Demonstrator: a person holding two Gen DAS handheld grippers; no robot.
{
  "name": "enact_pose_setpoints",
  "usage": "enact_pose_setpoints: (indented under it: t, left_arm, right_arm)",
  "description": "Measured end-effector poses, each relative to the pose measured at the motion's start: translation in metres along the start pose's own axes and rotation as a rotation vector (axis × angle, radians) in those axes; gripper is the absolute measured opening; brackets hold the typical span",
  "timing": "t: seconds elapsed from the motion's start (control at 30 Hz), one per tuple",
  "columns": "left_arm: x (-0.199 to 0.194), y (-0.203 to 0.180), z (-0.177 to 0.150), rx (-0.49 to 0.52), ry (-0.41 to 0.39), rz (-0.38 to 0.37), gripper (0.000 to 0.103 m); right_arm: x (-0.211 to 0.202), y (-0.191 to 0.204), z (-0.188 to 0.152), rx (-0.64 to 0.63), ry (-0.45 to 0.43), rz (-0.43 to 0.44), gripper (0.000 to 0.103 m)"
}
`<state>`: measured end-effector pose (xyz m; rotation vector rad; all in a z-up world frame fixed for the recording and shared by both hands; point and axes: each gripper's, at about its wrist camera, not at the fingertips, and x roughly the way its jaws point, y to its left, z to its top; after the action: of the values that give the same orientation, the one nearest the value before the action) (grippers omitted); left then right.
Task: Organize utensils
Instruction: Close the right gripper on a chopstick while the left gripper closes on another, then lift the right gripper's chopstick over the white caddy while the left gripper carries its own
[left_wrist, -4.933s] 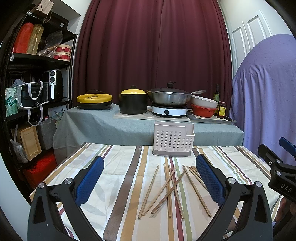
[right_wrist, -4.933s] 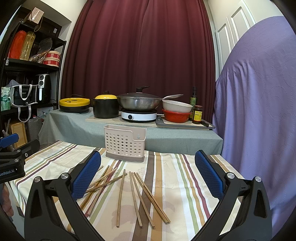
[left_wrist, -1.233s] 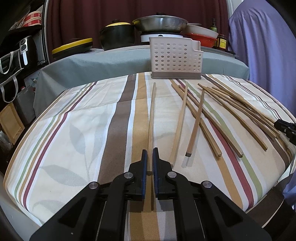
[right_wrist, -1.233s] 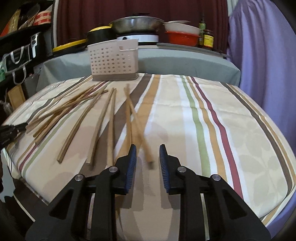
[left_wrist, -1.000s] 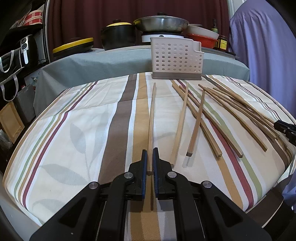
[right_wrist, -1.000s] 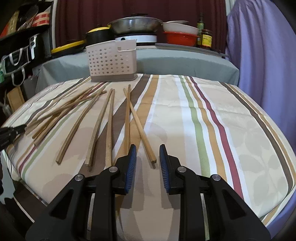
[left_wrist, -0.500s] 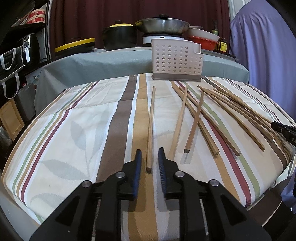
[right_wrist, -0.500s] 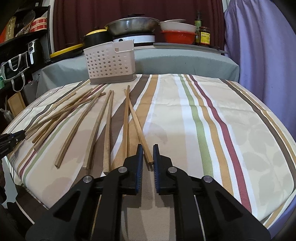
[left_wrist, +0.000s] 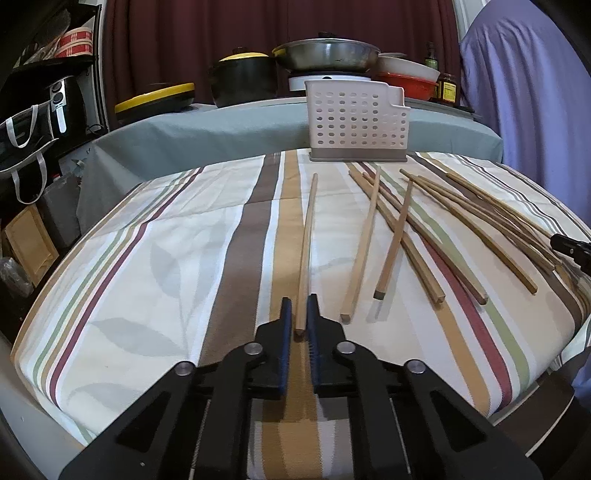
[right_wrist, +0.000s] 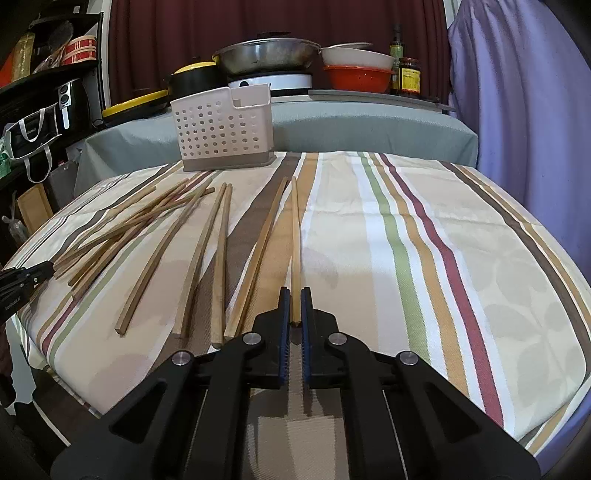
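Note:
Several wooden chopsticks lie on the striped tablecloth (left_wrist: 166, 258). My left gripper (left_wrist: 299, 317) is shut on the near end of the leftmost chopstick (left_wrist: 306, 236), which points toward the white perforated utensil holder (left_wrist: 356, 122). My right gripper (right_wrist: 292, 306) is shut on the near end of the rightmost chopstick (right_wrist: 294, 236); its shadow falls on the cloth below. The holder (right_wrist: 223, 129) stands upright at the table's far edge. The rest of the chopsticks (right_wrist: 147, 229) lie scattered between the two grippers.
Behind the table is a grey-covered counter (left_wrist: 221, 125) with pots, a wok (left_wrist: 327, 55), bowls and jars. A dark shelf with bags and an appliance (left_wrist: 55, 107) is at the left. A purple-draped object (right_wrist: 524, 110) stands at the right.
My left gripper let go of the leftmost chopstick, backed off a little, then shut on it again. My right gripper closed on the rightmost chopstick and swung it straight.

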<state>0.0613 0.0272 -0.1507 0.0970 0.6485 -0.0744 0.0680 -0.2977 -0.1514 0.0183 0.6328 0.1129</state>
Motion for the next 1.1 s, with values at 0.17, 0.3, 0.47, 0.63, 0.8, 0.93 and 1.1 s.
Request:
enact_pose_setpoints:
  t: [0.17,0.3,0.47,0.63,0.8,0.93,1.1]
  left_arm:
    - [-0.002,0.0,0.001,0.003,-0.006,-0.02,0.007]
    - [-0.009,0.0,0.004,0.005,-0.03,-0.017,0.007]
    - [-0.023,-0.001,0.014,0.003,-0.076,-0.016,0.007]
    - [-0.041,0.0,0.029,-0.002,-0.138,-0.015,0.007]
    - [-0.063,0.001,0.045,-0.003,-0.213,-0.008,0.007]
    - [-0.075,0.004,0.057,-0.005,-0.258,-0.004,0.007]
    - [-0.093,0.009,0.076,-0.022,-0.312,-0.006,0.007]
  right_arm:
    - [-0.007,0.001,0.002,-0.004,-0.027,-0.007,0.006]
    - [-0.016,0.003,0.007,-0.011,-0.057,-0.019,0.006]
    - [-0.033,0.006,0.018,-0.034,-0.112,-0.04,0.006]
    - [-0.051,0.01,0.032,-0.053,-0.17,-0.048,0.006]
    - [-0.067,0.012,0.047,-0.057,-0.225,-0.048,0.006]
    - [-0.08,0.014,0.061,-0.057,-0.268,-0.044,0.006]
    - [-0.093,0.014,0.078,-0.057,-0.315,-0.039,0.006]
